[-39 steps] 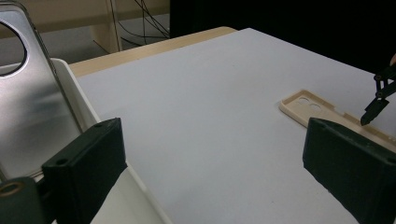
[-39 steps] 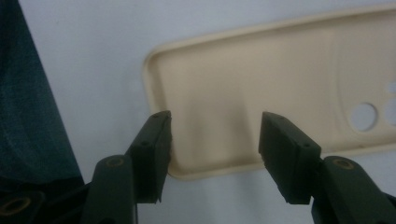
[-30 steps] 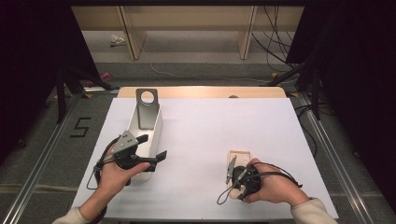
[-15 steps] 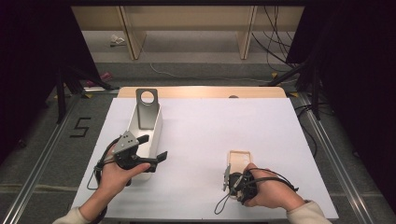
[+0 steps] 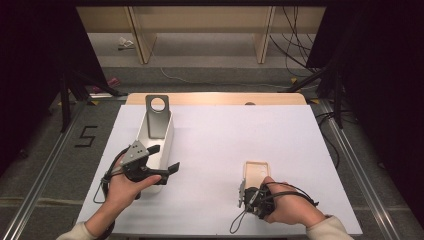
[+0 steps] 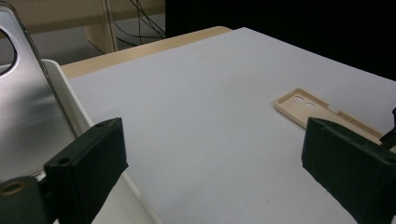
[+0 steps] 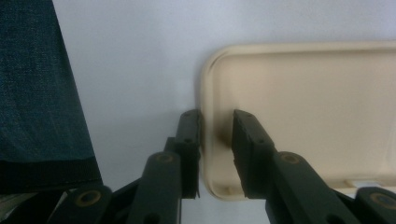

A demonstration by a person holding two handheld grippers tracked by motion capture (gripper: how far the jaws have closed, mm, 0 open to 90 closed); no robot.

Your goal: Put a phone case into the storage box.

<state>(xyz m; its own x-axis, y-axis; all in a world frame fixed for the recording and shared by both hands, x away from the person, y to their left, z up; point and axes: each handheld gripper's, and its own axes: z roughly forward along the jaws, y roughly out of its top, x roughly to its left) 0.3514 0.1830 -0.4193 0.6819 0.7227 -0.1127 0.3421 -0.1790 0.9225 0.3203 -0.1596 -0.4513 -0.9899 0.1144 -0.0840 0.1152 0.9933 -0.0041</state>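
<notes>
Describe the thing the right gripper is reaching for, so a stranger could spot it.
On the white table, look near the front right. A flat beige phone case lies there, open side up, the right gripper straddling its rim; unlike the tall white bin at left, it is low and tan.

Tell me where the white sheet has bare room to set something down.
Widest free patch: the white sheet between the white plastic bin and the beige phone case, plus the far right corner. Crowded: the left edge, where the left gripper hovers at the bin, and near right, where the right gripper straddles the case's rim.

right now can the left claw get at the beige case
Probably yes. The left claw is open beside the white bin, bare table lies between it and the case, though the right claw already straddles the case's rim.
</notes>
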